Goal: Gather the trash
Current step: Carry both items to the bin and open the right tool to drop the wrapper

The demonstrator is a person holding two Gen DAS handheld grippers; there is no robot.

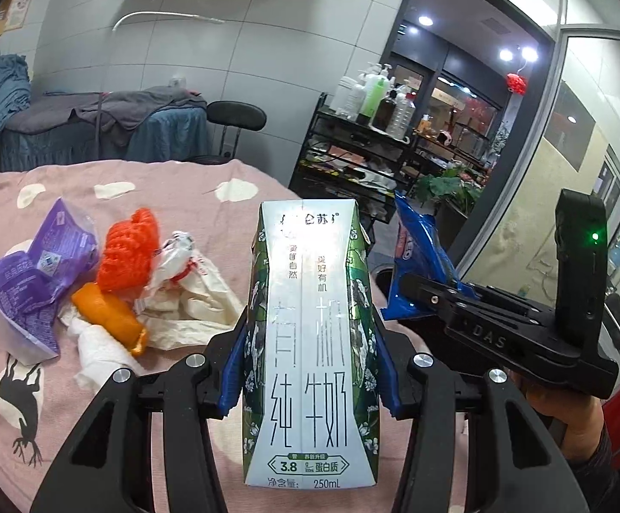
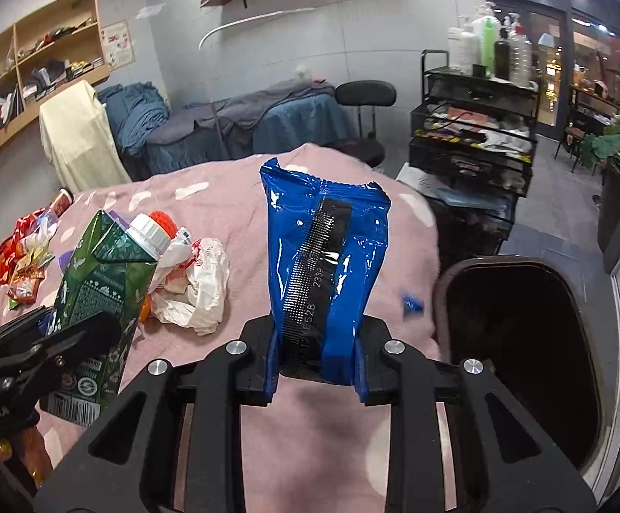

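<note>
My left gripper (image 1: 310,367) is shut on a green and white milk carton (image 1: 310,342) and holds it upright above the pink bedspread (image 1: 96,406). The carton also shows in the right wrist view (image 2: 100,295), with its white cap up. My right gripper (image 2: 316,363) is shut on a blue snack wrapper (image 2: 324,265) and holds it above the bed's right edge; the wrapper also shows in the left wrist view (image 1: 416,265). A dark open trash bin (image 2: 519,342) stands on the floor just right of the bed.
A pile of trash lies on the bed: a purple wrapper (image 1: 36,282), a red knitted piece (image 1: 128,252), orange peel (image 1: 109,316), crumpled white paper (image 1: 190,295). Red wrappers (image 2: 23,252) lie at the far left. A black cart (image 2: 472,137) stands behind the bin.
</note>
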